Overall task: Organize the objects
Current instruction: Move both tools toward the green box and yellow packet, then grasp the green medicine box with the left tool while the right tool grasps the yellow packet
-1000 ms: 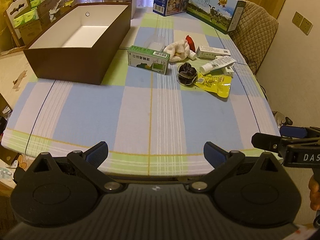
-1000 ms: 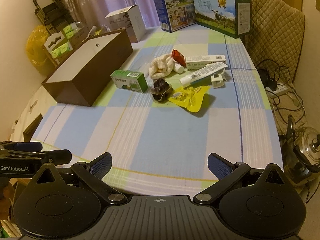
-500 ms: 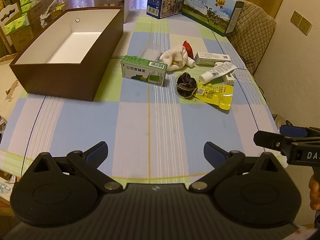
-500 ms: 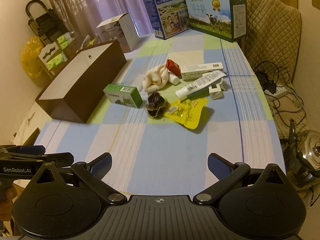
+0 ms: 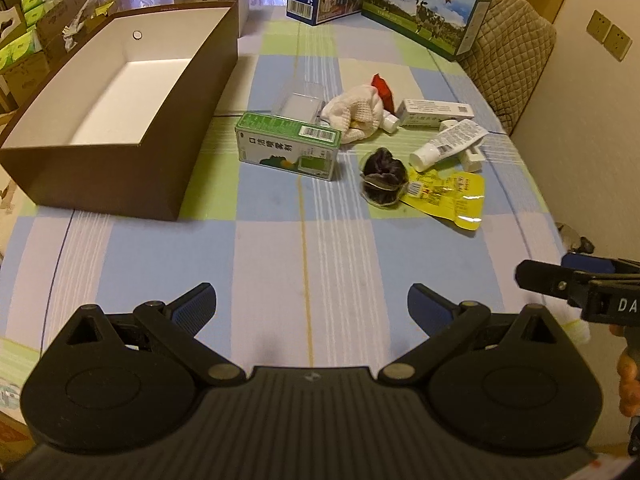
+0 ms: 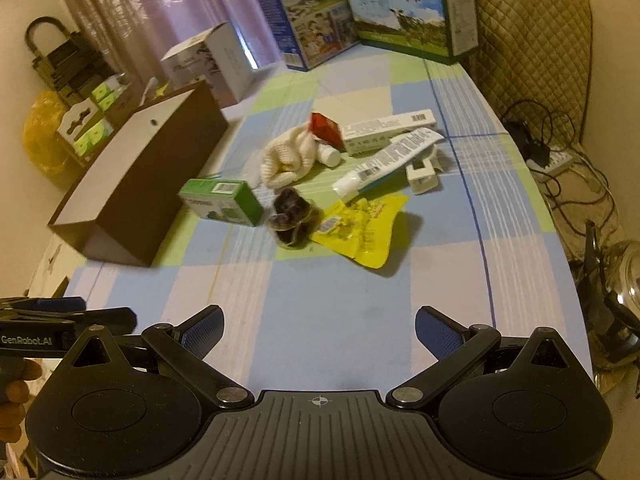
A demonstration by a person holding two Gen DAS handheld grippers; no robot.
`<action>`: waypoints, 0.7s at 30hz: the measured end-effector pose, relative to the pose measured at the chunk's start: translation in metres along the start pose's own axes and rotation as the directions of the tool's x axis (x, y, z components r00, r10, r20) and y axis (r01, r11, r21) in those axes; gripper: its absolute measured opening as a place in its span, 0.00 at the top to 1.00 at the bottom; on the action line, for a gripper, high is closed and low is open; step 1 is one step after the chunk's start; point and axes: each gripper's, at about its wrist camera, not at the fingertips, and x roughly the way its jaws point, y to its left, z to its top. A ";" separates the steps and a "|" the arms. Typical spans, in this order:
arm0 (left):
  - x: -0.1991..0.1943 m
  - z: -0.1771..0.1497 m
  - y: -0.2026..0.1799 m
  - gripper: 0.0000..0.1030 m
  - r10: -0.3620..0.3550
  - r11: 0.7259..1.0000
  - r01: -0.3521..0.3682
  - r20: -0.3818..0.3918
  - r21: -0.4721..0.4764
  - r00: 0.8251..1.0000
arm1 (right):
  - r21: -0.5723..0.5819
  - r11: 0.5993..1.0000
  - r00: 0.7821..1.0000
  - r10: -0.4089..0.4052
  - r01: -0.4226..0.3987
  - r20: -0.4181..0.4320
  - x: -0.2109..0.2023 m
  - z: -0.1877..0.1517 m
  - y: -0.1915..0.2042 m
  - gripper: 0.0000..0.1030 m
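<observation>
Left wrist: my 2 tongs over the table [image 5: 280, 280], both wide open, empty.
Left tongs [image 5: 312, 304], right tongs [image 6: 319, 326]; brown box [image 5: 120, 120] left of clutter.

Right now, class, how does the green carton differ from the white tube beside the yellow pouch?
The green carton is a rigid box with flat faces; the white tube is soft, round and capped. The carton lies nearer the brown box; the tube rests across a white clip. Both lie flat and carry barcodes.
</observation>
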 end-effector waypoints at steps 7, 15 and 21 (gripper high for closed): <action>0.031 0.019 0.006 0.02 0.014 1.000 -0.014 -0.022 0.002 1.000 | 0.096 0.995 1.000 -0.013 0.015 -0.019 0.023 0.007 -0.027 0.23; 0.063 0.055 0.003 0.02 -0.004 1.000 0.004 -0.027 -0.029 1.000 | 0.170 0.983 0.997 -0.073 0.075 -0.019 0.032 0.015 -0.046 0.24; 0.090 0.093 0.007 0.02 -0.005 0.995 0.003 -0.020 -0.101 1.000 | 0.231 0.965 0.992 -0.128 0.126 -0.007 0.035 0.025 -0.061 0.24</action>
